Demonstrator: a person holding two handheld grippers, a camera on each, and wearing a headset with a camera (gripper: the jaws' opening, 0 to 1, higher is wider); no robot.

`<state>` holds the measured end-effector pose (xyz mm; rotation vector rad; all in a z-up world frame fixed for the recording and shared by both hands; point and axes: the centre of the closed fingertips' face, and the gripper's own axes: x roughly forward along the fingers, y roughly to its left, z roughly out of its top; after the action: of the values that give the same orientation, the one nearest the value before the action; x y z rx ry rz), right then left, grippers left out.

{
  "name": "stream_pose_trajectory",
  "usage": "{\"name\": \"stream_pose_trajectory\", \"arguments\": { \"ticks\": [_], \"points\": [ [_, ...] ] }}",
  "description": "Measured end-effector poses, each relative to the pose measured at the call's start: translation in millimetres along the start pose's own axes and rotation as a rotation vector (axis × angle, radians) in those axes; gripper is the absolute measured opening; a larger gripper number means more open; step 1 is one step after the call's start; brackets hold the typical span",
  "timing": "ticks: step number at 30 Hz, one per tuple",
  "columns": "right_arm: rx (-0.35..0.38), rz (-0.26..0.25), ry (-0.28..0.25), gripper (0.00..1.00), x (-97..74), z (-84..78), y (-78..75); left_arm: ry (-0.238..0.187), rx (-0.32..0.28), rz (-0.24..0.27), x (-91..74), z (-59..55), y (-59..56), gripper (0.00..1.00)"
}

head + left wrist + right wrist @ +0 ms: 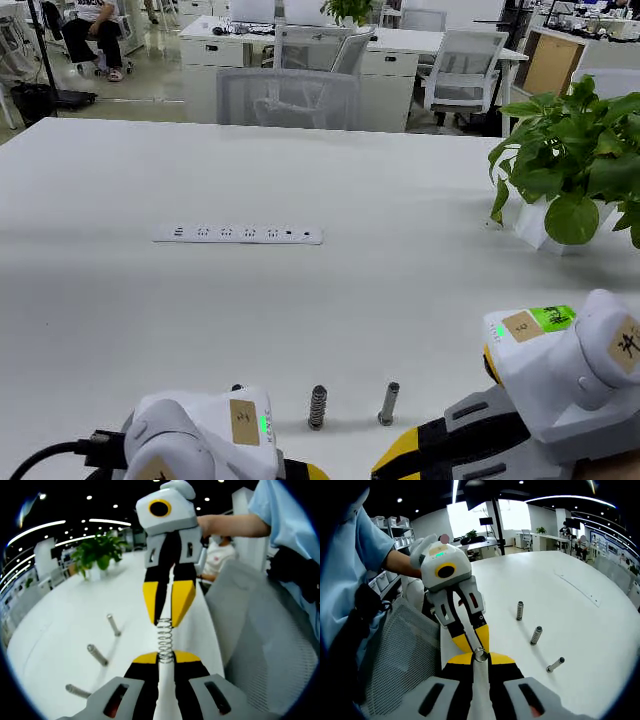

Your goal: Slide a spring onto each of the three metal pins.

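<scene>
Jaws of left gripper [160,658] and right gripper [480,656] pinching spring [165,639], one end each, axis between

Left tongs [160,657], right tongs [480,656]: tips below head view's edge.

Glossy yellow-and-black plastic fingers [182,597] pinch a shiny wire spring [165,641]. Beside them, dull metal pins [388,403] stand on the smooth matt desk [300,310].

Tools nose to nose, left gripper [165,656] jaws closed on one end of the spring [165,640], right gripper [164,622] jaws closed on the other end, bare forearm [230,525] behind the right gripper, light-blue sleeve [280,510] further back.
</scene>
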<state>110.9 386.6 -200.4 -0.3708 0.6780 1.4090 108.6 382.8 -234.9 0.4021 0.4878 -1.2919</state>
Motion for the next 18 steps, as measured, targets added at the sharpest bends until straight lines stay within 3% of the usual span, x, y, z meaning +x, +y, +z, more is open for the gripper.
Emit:
{"name": "stream_pose_trajectory", "arguments": {
  "ticks": [10,18],
  "points": [
    [-0.063,-0.003,0.053,0.12,1.2,-2.7,1.1,0.001,-0.019,0.002,4.8,-1.7,-1.8,0.10],
    [-0.081,-0.002,0.065,0.12,-1.5,-4.9,0.7,-0.010,-0.013,0.007,5.2,0.1,-2.1,0.09]
  ]
}}
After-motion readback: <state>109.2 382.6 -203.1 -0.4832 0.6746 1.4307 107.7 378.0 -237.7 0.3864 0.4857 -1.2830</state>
